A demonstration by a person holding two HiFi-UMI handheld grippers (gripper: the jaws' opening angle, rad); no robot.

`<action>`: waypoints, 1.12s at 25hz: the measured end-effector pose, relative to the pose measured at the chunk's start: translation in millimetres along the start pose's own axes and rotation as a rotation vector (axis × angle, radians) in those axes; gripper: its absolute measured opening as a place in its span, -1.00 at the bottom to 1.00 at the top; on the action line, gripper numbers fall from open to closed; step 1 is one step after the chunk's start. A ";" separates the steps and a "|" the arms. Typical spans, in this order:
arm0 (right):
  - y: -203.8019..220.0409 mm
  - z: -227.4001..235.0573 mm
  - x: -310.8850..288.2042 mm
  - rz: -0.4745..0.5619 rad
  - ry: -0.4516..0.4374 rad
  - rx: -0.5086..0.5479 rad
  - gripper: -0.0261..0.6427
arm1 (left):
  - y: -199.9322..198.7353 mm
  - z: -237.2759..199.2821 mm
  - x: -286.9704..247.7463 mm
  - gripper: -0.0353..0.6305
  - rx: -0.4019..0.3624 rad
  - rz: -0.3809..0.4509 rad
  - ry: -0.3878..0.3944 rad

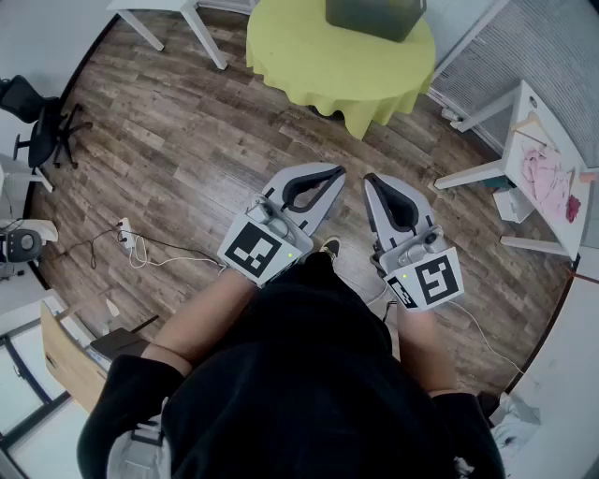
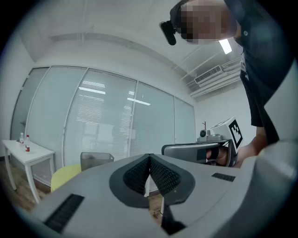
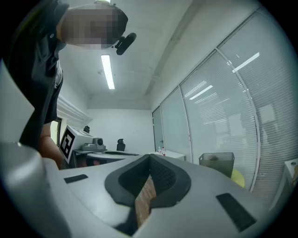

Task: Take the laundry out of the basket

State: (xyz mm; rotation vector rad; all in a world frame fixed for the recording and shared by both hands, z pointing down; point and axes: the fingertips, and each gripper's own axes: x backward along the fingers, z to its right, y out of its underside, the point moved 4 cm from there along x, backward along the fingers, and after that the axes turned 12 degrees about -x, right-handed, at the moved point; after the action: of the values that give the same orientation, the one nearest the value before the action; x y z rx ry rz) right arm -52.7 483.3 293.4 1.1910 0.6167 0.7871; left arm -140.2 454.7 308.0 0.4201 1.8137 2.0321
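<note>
A grey laundry basket (image 1: 374,17) stands on a round table with a yellow-green cloth (image 1: 309,65), across the wooden floor ahead of me. I cannot see what lies inside it. The left gripper view shows the basket (image 2: 96,160) far off, and so does the right gripper view (image 3: 216,163). My left gripper (image 1: 338,172) and right gripper (image 1: 368,179) are held level side by side, well short of the table. Both are shut, tips meeting, with nothing between them (image 2: 150,156) (image 3: 150,156).
A white side table (image 1: 529,140) at the right carries pink cloth (image 1: 543,178). A black office chair (image 1: 42,122) stands at the left, with a power strip and cables (image 1: 126,239) on the floor. Another white table (image 2: 28,153) holds small bottles. Glass partitions lie behind.
</note>
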 end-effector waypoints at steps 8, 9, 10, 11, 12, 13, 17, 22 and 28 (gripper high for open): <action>2.5 -2.4 10.2 -0.001 0.022 0.004 -0.85 | -0.8 11.1 -0.4 -0.86 0.000 -0.001 0.019; 2.2 -1.0 11.6 0.003 0.023 0.003 -0.85 | -0.8 12.2 -2.4 -0.86 0.001 -0.004 0.020; 1.4 0.6 13.2 0.009 0.023 0.003 -0.85 | -0.9 13.2 -4.8 -0.86 0.001 -0.008 0.020; 0.2 2.5 14.6 0.013 0.023 0.006 -0.85 | -1.3 14.0 -7.7 -0.86 0.001 -0.010 0.021; -1.2 4.9 15.7 0.016 0.023 0.011 -0.85 | -2.0 14.8 -11.1 -0.86 0.000 -0.011 0.023; -2.3 7.8 16.7 0.017 0.024 0.017 -0.85 | -3.0 15.6 -14.7 -0.86 -0.003 -0.010 0.025; -5.8 20.1 20.9 0.020 0.014 0.018 -0.85 | -5.8 19.3 -28.3 -0.86 -0.014 -0.012 0.024; -14.0 35.6 26.1 0.017 -0.009 0.054 -0.85 | -10.7 20.0 -47.3 -0.86 -0.038 -0.014 0.008; -23.0 53.0 16.0 0.014 -0.015 0.065 -0.85 | -11.7 5.5 -61.2 -0.86 -0.041 -0.015 -0.018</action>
State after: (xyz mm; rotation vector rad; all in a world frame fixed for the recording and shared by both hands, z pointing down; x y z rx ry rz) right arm 2.8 462.1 285.2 1.2612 0.6261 0.7746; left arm -82.7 431.8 299.0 0.4096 1.7563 2.0455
